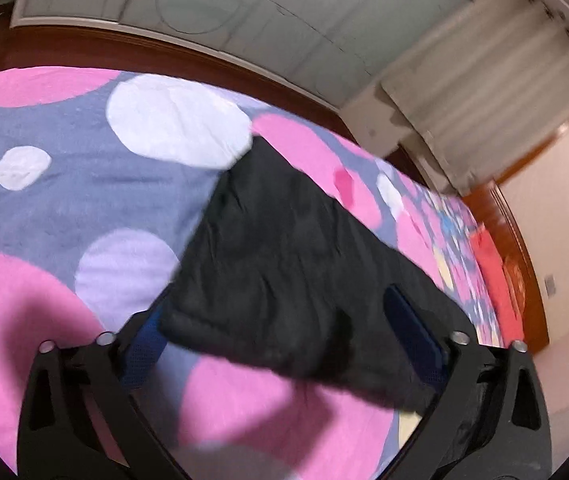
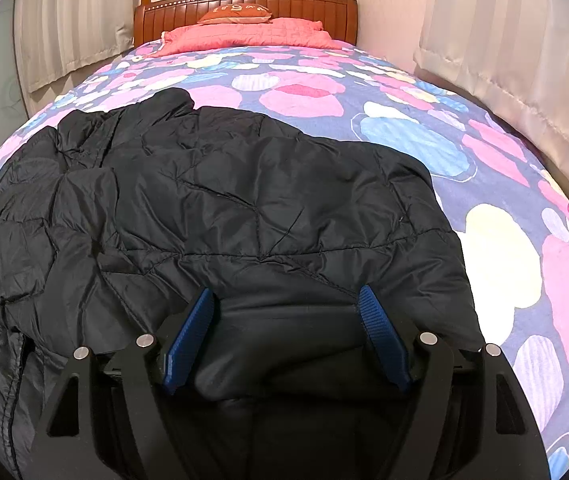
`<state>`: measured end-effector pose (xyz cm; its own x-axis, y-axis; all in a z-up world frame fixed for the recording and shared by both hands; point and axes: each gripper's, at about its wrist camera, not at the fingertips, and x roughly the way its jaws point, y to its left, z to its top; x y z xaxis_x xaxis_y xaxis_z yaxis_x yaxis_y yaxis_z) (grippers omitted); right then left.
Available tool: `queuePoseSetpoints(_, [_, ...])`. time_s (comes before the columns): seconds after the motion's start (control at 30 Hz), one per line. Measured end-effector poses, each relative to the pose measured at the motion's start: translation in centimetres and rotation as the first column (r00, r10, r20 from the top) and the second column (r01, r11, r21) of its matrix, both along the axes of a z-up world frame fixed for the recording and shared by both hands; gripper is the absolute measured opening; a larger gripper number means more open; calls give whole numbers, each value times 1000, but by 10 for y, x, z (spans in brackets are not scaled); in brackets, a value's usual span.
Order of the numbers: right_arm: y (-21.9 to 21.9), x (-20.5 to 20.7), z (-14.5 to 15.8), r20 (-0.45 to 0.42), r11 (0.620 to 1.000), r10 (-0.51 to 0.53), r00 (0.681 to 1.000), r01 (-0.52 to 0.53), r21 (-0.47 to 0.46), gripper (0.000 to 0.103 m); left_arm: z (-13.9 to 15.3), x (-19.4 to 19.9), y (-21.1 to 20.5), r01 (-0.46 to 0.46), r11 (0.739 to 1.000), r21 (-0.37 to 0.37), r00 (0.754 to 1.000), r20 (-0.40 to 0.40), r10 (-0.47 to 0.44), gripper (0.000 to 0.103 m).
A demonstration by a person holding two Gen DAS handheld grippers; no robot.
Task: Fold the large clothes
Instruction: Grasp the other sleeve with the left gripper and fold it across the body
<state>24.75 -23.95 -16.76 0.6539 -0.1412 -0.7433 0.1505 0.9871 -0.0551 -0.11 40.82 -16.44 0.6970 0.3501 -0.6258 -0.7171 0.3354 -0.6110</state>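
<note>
I see a black quilted puffer jacket spread across the bed, on its purple bedspread with pink, white and blue blobs. It fills the right wrist view from nine o'clock through the centre. My right claw stands fairly wide at six o'clock, its blue pads on either side of a smooth dark fold of the jacket; I cannot tell whether they press it. A red pillow lies at twelve o'clock against the wooden headboard. In the blurred left wrist view, my left claw is spread wide, with a part of the jacket lying between its pads, not pinched.
</note>
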Motion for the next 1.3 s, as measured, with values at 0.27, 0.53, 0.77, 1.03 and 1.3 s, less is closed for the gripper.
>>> queuePoseSetpoints(0.27, [0, 0, 0, 1, 1000, 0, 1000, 0, -3, 75, 3, -10, 4, -17, 999, 51, 998, -65, 21, 17])
queuePoseSetpoints(0.53, [0, 0, 0, 1, 1000, 1, 1000, -1, -2, 75, 36, 16, -13, 91, 981, 170, 994, -75, -79, 8])
queuePoseSetpoints(0.77, [1, 0, -1, 2, 1000, 0, 1000, 0, -3, 75, 85, 53, -59, 229, 939, 258, 972, -16, -233, 7])
queuePoseSetpoints(1.03, [1, 0, -1, 3, 1000, -1, 1000, 1, -3, 75, 126, 132, -167, 478, 813, 333, 863, -7, -505, 7])
queuePoseSetpoints(1.3, [1, 0, -1, 4, 1000, -2, 1000, 2, -3, 75, 119, 198, -307, 696, 618, 365, 692, -113, -713, 7])
